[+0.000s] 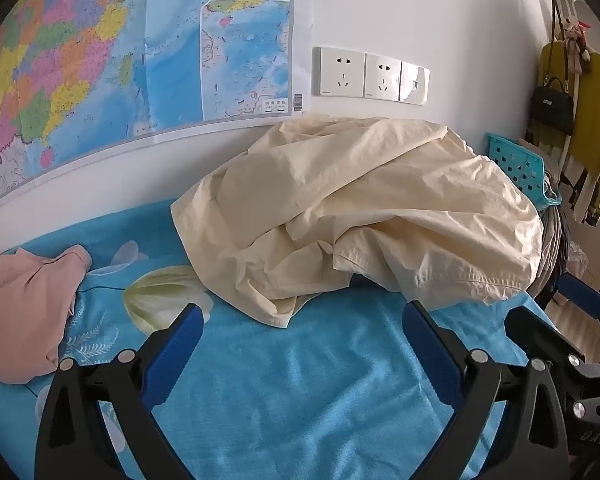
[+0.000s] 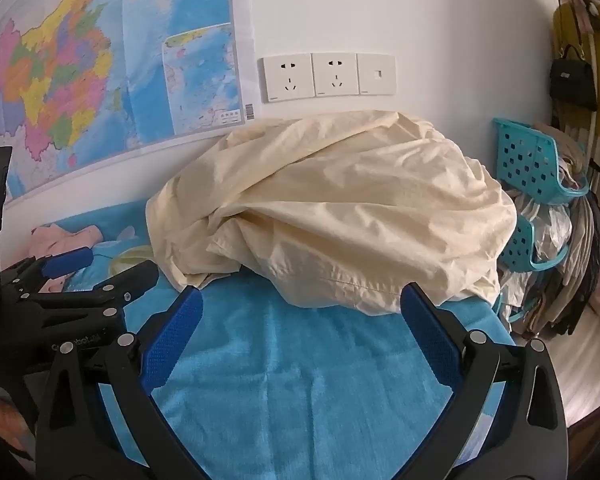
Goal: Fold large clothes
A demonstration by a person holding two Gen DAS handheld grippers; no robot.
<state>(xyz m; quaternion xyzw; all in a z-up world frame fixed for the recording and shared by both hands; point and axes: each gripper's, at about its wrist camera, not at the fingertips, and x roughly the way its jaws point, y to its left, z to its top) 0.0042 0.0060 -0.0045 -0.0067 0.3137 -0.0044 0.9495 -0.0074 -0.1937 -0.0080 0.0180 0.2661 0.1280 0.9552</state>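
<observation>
A large cream-yellow garment (image 1: 360, 208) lies crumpled in a heap on the blue bedspread (image 1: 300, 392), against the white wall. It also shows in the right wrist view (image 2: 340, 216). My left gripper (image 1: 302, 316) is open and empty, just short of the heap's near edge. My right gripper (image 2: 300, 300) is open and empty, its fingertips close to the heap's hem. The left gripper also shows at the left of the right wrist view (image 2: 100, 268), and the right gripper at the right edge of the left wrist view (image 1: 552, 312).
A pink garment (image 1: 24, 312) lies on the bed at the left. A map (image 1: 120, 60) and wall sockets (image 1: 368, 74) are on the wall behind. Turquoise baskets (image 2: 532, 168) and hanging clothes and bags (image 1: 592, 128) stand past the bed's right edge.
</observation>
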